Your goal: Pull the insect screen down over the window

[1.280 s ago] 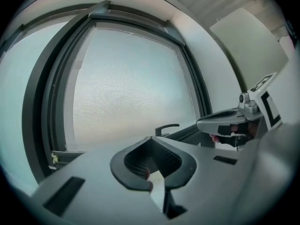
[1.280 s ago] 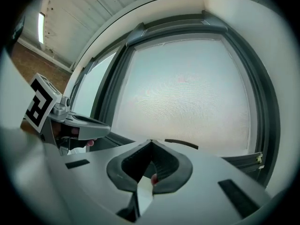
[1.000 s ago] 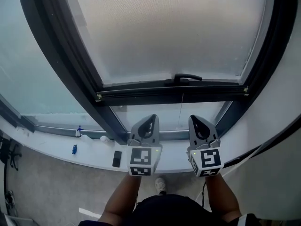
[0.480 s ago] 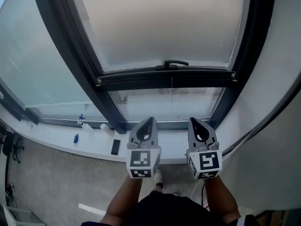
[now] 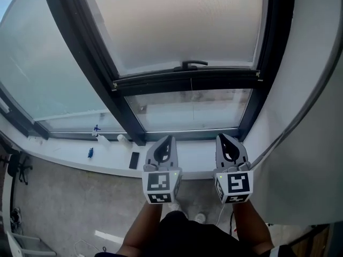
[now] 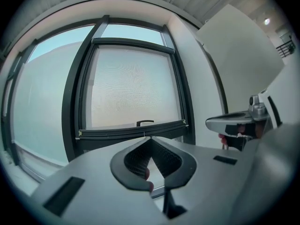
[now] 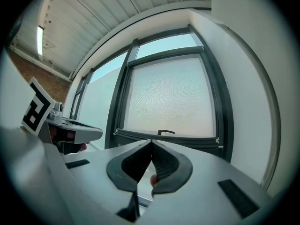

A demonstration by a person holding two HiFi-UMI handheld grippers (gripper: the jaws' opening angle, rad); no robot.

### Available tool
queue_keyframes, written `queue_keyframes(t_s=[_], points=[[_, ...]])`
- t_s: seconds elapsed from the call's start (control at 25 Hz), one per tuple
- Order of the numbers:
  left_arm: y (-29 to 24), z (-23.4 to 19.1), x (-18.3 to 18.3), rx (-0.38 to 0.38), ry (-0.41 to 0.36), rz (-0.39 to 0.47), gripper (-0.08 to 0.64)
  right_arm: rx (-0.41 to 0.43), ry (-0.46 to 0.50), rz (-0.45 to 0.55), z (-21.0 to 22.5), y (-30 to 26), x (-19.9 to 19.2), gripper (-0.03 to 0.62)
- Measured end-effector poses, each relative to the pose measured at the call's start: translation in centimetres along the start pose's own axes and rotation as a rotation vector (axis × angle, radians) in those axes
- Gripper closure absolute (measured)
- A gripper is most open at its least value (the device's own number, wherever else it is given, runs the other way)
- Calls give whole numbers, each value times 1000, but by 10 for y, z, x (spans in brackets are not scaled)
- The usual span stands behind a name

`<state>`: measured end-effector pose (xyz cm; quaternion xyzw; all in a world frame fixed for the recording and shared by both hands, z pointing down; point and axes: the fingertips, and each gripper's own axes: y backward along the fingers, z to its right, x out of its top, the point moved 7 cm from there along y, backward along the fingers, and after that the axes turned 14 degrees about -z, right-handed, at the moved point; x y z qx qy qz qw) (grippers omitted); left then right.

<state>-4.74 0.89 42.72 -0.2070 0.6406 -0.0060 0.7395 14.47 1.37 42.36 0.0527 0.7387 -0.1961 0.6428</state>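
Note:
The insect screen is a pale mesh filling the upper part of the dark-framed window. Its dark bottom bar carries a small black handle, and a thin cord hangs from it over the bare glass below. My left gripper and right gripper are side by side below the window, well short of the bar, both shut and holding nothing. In the left gripper view the left gripper points at the bar. The right gripper faces the handle.
A white sill runs under the window with a black flat object, a small blue item and a white bottle on it. A white wall stands at the right. Grey floor lies below.
The window and its bar have slid up and left in the head view, and more sill and floor show. Both grippers sit lower and farther from the glass, still shut.

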Motion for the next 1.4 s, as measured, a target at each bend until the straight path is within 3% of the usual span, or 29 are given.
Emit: queue_keyframes(t_s=[0.36, 0.8, 1.4], points=[[24, -7, -8, -12, -6, 2, 557, -27, 54, -2, -27, 12, 7, 588], [52, -48, -15, -13, -11, -1, 557, -36, 38, 2, -78, 16, 15, 588], [64, -65, -15, -14, -17, 18, 557, -49, 48, 14, -102, 14, 23, 588]])
